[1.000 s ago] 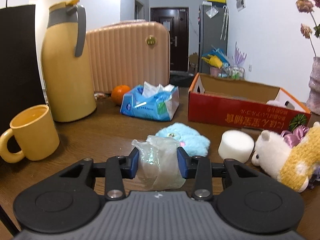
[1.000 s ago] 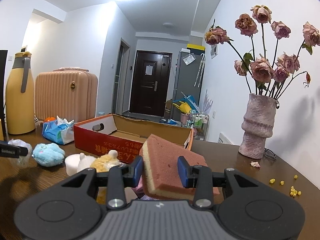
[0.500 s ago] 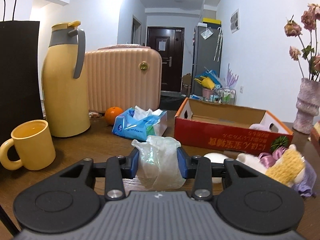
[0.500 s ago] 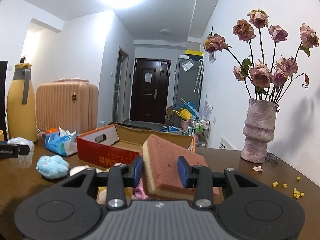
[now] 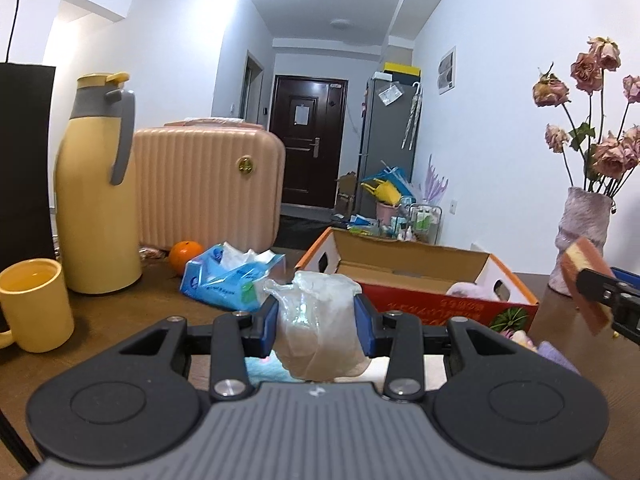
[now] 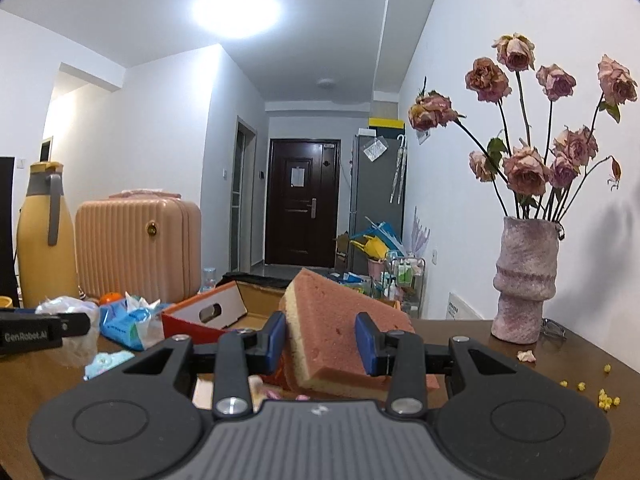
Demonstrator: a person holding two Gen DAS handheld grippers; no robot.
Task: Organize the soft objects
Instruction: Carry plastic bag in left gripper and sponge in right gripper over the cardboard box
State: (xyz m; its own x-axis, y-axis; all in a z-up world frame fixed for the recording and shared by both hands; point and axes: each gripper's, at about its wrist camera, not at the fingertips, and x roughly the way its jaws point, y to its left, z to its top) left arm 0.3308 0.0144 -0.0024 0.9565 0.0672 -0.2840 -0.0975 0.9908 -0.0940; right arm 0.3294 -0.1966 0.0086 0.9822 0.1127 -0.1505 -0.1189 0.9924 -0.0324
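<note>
L gripper (image 5: 316, 322) w/ plastic bag (image 5: 318, 328)

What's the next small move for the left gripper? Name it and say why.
Probably carry the bag forward over the open box and let go there. The left gripper is shut on the bag, the box lies just ahead and already holds a soft thing.

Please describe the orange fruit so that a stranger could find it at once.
Find the peach ribbed suitcase at the table's back. At its base, beside the blue tissue pack, sits the orange: the only small, round, bright orange thing there.
</note>
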